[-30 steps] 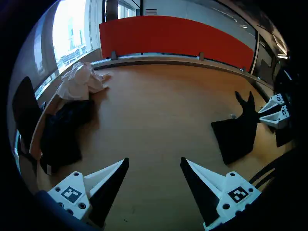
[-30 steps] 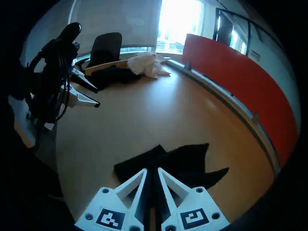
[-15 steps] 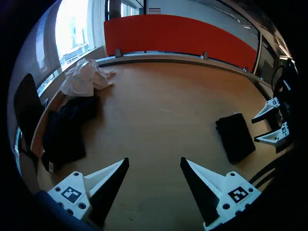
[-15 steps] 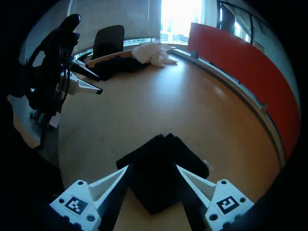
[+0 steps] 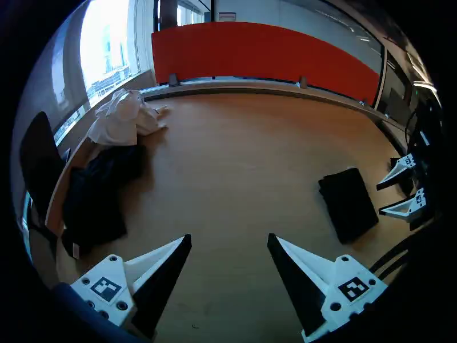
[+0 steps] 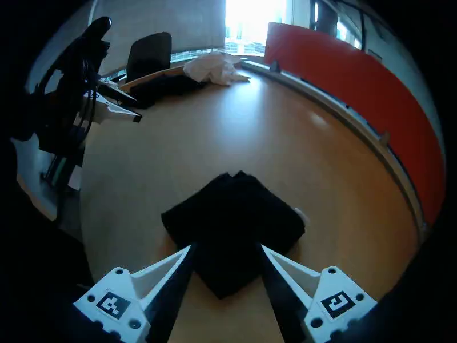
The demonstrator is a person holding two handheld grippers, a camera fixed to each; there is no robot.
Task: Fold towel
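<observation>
Right claw (image 6: pixel 226 248) withdrawn, spread; one folded towel (image 6: pixel 231 214)

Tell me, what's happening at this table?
A person is folding towels with a two-finger gripper in each hand. A black towel lies folded on the wooden table, in front of the right gripper, which is open. The left gripper, also open, hangs above bare wood. A white cloth and a dark cloth lie at the far edge.
</observation>
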